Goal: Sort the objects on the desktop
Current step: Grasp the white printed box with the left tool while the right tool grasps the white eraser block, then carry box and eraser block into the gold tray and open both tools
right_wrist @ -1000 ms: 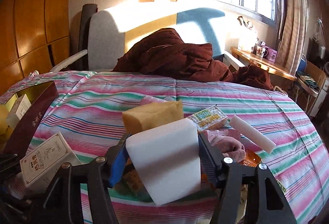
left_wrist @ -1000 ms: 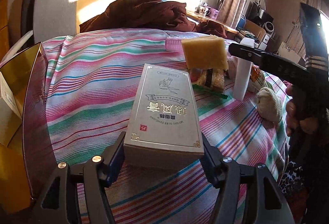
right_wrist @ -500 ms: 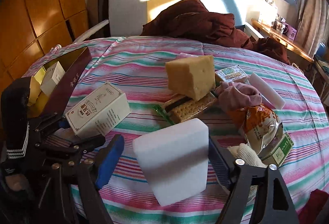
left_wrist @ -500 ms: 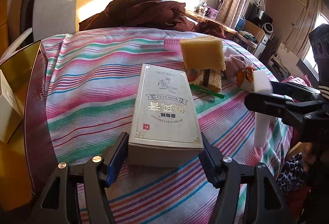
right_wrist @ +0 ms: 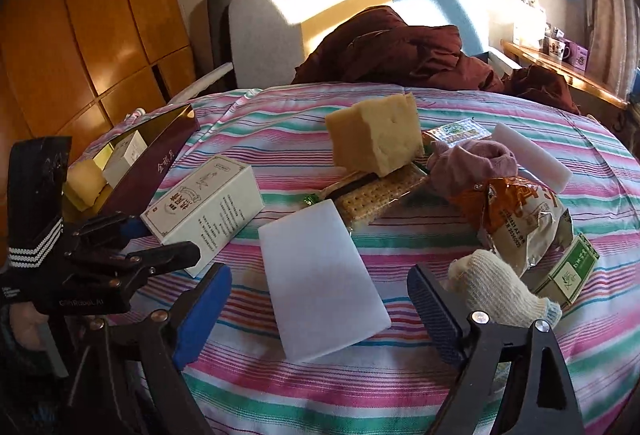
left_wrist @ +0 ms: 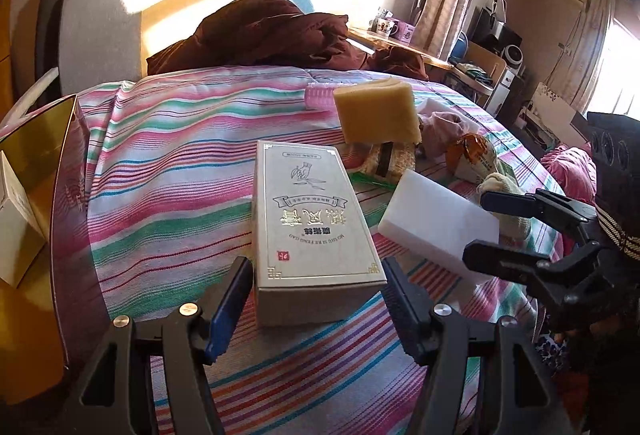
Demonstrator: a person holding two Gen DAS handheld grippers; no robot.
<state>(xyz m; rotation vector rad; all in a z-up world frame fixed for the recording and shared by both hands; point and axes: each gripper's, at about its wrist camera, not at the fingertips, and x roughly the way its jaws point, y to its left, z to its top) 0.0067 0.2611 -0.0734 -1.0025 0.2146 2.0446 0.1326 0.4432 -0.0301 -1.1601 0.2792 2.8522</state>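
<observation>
A silver box (left_wrist: pixel 312 219) with printed characters lies flat on the striped tablecloth (left_wrist: pixel 168 171). My left gripper (left_wrist: pixel 318 299) is shut on its near end, one pad on each side. From the right wrist view this box (right_wrist: pixel 208 207) and the left gripper (right_wrist: pixel 160 241) sit at the left. A white sponge block (right_wrist: pixel 320 275) lies on the cloth between the wide-apart fingers of my open right gripper (right_wrist: pixel 320 303), touching neither pad. The left wrist view shows the same sponge (left_wrist: pixel 436 219) just in front of the right gripper (left_wrist: pixel 486 231).
Behind the sponge are a yellow sponge (right_wrist: pixel 376 139), a cracker pack (right_wrist: pixel 376 195), a pink cloth (right_wrist: pixel 472 163), an orange snack bag (right_wrist: pixel 516 219), a white glove (right_wrist: pixel 496 287), a green box (right_wrist: pixel 568 271) and a white bar (right_wrist: pixel 532 159). An open maroon box (right_wrist: pixel 160 163) holding small items stands at the left.
My right gripper carried the white sponge toward the table's near side, opened and left it lying flat on the cloth. The left gripper kept its hold on the silver box.
</observation>
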